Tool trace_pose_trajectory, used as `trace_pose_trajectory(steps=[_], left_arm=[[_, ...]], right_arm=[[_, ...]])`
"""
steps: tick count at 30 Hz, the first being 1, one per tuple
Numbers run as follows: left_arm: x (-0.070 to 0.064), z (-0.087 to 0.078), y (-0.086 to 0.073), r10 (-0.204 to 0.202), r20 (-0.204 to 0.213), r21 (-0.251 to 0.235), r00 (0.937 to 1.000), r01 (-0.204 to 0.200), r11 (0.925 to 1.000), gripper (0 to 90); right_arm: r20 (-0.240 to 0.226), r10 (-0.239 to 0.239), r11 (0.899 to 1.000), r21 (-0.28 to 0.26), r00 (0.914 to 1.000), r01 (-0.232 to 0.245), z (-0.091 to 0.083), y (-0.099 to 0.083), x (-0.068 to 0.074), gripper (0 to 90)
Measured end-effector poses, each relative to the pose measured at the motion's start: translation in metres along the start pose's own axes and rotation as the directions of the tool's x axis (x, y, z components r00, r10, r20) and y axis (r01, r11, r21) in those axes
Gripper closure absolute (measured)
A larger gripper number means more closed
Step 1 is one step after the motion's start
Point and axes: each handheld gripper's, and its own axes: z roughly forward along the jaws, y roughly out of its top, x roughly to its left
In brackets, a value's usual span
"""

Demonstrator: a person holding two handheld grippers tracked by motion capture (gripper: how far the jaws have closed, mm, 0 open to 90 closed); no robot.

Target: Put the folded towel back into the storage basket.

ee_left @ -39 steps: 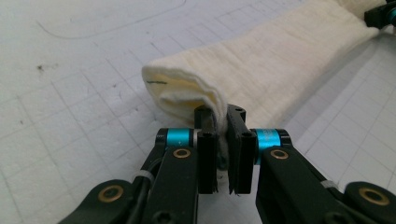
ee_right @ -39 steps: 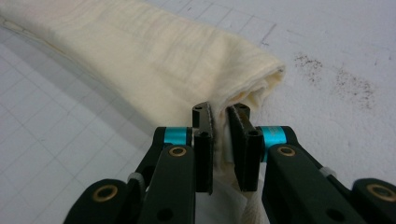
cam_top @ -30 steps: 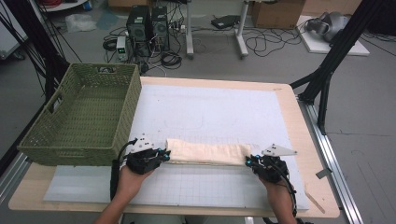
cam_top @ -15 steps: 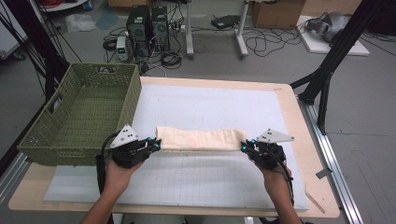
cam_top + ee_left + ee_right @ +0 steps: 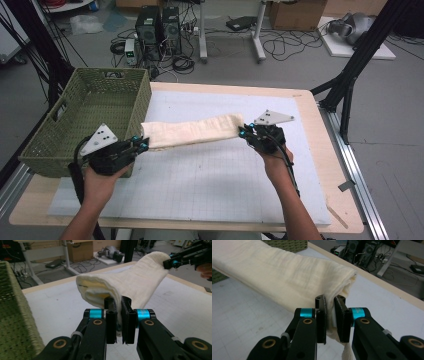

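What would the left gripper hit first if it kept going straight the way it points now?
Beyond the folded cloth it already clamps, the left gripper points along the cloth toward the right gripper at the far end. That looks like the first thing in line, though depth is hard to judge.

text: none legible | labels: none | numbers: none | signs: none

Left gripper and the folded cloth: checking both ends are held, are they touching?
Touching. The left gripper view shows the left gripper with jaws clamped on the folded cloth end.
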Motion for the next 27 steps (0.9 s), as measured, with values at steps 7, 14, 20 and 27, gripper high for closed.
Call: trace_pose_trajectory(steps=[7, 14, 20, 27], left_arm=[[0.012, -0.026, 0.005, 0.006, -0.045, -0.035, 0.999, -0.008, 0.9993, 84.0], [0.026, -0.051, 0.01, 0.011, -0.096, -0.065, 0.9953, -0.017, 0.9977, 84.0], [0.038, -0.07, 0.007, 0.004, -0.139, -0.078, 0.9902, -0.015, 0.9968, 84.0], [0.049, -0.092, 0.001, -0.005, -0.185, -0.09, 0.9827, -0.012, 0.9958, 84.0]], right_arm=[[-0.007, -0.045, 0.999, -0.009, 0.9989, 0.045, 0.025, 0.04, 0.009, 81.4], [-0.022, -0.085, 0.996, -0.029, 0.9961, 0.084, 0.053, 0.079, 0.022, 81.4], [-0.039, -0.106, 0.994, -0.045, 0.9936, 0.104, 0.079, 0.107, 0.036, 81.4], [-0.064, -0.141, 0.99, -0.037, 0.9879, 0.139, 0.111, 0.134, 0.056, 81.4]])
